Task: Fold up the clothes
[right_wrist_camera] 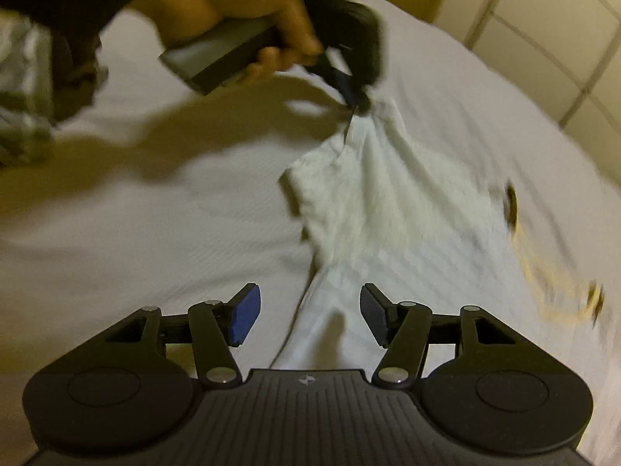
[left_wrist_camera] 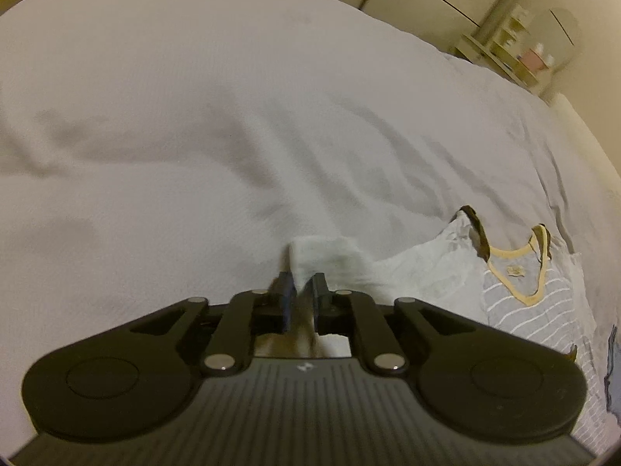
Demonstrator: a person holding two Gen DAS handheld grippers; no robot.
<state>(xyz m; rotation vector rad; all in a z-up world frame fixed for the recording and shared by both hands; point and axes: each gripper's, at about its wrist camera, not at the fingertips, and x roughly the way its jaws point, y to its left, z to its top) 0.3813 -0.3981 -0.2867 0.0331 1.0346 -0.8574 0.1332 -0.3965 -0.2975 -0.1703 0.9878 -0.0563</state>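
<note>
The bed (left_wrist_camera: 194, 116) is filling nearly the whole rm, w/ a pale, lightly creased cover, and everything else is sitting relative to it. Beyond the bed's far edge, tiled wall panels and a small shelf unit (left_wrist_camera: 516, 39) are showing, blurry.

Lying on the bed cover, the white garment (right_wrist_camera: 388, 209) is the biggest loose item: soft, fuzzy-looking fabric, rumpled, w/ one corner being pulled up off the bed into a peak while the rest is trailing down flat toward the near edge. A long fold line is running along its side facing the bed's open middle. Motion blur is smearing its outline in the rt wrist view.

Just beside it on the bed, a grey striped top (left_wrist_camera: 535, 295) w/ yellow trim at neck and straps is lying flat, partly under the white piece; dark brown trim is showing at the overlap.

A hand (right_wrist_camera: 240, 4) in a dark sleeve is gripping the left gripper (left_wrist_camera: 302, 291) above the bed; its fingers are pinched nearly together on a corner of the white garment, cloth bunching up betw. the blue pads.

The right gripper (right_wrist_camera: 309, 314) is hovering low over the bed's near part, fingers spread wide, holding nothing, w/ the garment's lower end lying below the gap.
</note>
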